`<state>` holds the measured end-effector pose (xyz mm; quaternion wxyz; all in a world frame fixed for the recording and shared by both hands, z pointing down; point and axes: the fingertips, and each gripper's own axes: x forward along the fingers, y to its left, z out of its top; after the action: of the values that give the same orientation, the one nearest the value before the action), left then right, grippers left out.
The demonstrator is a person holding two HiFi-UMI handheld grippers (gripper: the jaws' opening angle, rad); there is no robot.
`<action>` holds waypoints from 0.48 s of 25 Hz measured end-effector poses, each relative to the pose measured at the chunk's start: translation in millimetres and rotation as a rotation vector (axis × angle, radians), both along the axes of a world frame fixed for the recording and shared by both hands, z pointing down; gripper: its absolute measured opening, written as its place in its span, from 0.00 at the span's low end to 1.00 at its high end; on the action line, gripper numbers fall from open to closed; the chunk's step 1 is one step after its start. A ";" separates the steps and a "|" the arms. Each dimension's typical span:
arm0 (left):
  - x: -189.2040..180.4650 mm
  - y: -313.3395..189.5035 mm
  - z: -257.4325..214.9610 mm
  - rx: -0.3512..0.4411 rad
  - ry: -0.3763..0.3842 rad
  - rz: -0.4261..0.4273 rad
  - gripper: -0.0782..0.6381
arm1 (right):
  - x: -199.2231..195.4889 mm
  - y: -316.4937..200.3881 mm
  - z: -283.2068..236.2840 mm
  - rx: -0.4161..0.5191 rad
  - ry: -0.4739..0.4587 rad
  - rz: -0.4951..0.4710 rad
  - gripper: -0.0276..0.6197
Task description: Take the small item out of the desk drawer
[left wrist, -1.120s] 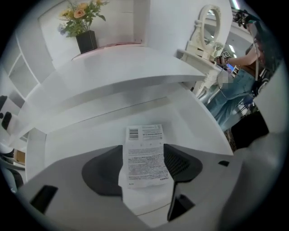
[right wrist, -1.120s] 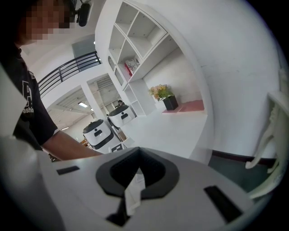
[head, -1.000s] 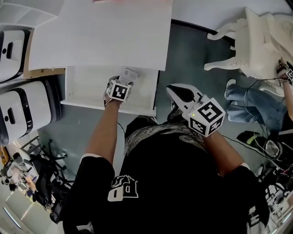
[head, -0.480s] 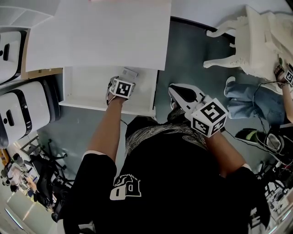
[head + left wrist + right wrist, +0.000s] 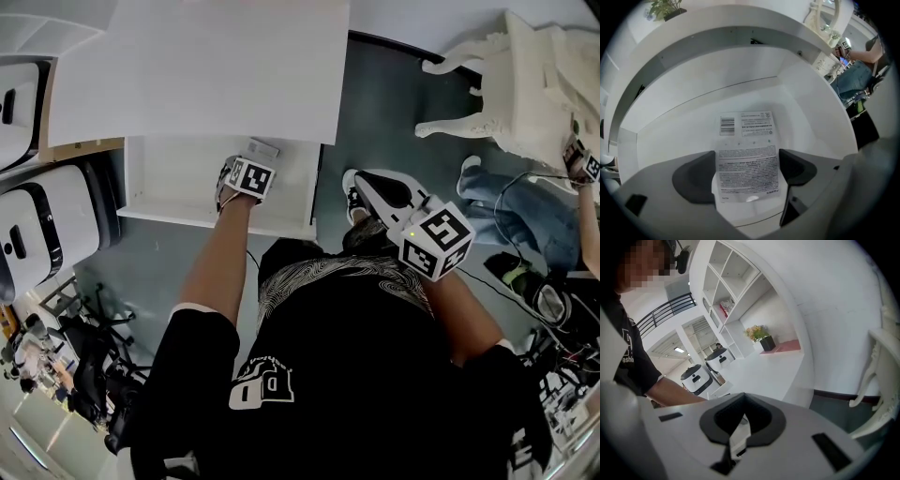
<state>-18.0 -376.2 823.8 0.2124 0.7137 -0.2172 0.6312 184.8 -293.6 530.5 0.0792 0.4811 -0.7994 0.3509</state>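
Small packet (image 5: 747, 154), flat and white with a barcode and blocks of fine print, lies on the floor of the open drawer (image 5: 693, 131). It sits lengthwise between the two dark pads (image 5: 696, 176) of the left gripper (image 5: 746, 171). The jaws are opening, and the pads stand at the packet's long edges without clamping it, so the gripper has let go.

Only the left gripper view shows the label and the jaw gap. In the head view the packet (image 5: 263, 149) is a small pale corner poking out past the left gripper (image 5: 246, 167) and its marker cube. That view shows instead that the drawer (image 5: 178, 183) is pulled out from under the white counter (image 5: 216, 66), with the person's bare left forearm reaching into it.

The right gripper (image 5: 367, 192) is held off to the side of the drawer, over the dark floor. The right gripper view shows it clenched, with nothing between its jaws (image 5: 743, 420). The same view takes in a potted plant (image 5: 761, 336) on the far end of the counter and a white shelf unit (image 5: 726, 291), neither of which the head view shows. The head view alone shows an ornate white chair (image 5: 525, 84) at the upper right.
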 end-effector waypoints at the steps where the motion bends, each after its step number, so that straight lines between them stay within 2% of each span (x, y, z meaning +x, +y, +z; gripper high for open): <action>1: -0.2 0.0 0.4 -0.004 -0.006 -0.002 0.69 | 1.2 -0.4 0.3 0.000 0.001 0.001 0.05; 4: -1.3 0.4 1.6 -0.006 -0.014 -0.006 0.69 | 1.4 -0.1 1.2 0.001 -0.001 0.003 0.06; 12: -0.1 -0.1 4.4 -0.019 0.025 -0.011 0.70 | -4.9 1.7 4.8 -0.009 -0.010 -0.013 0.05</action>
<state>-18.1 -376.3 828.2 0.2254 0.7183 -0.2126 0.6229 179.9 -292.0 535.3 0.0794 0.4739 -0.8012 0.3565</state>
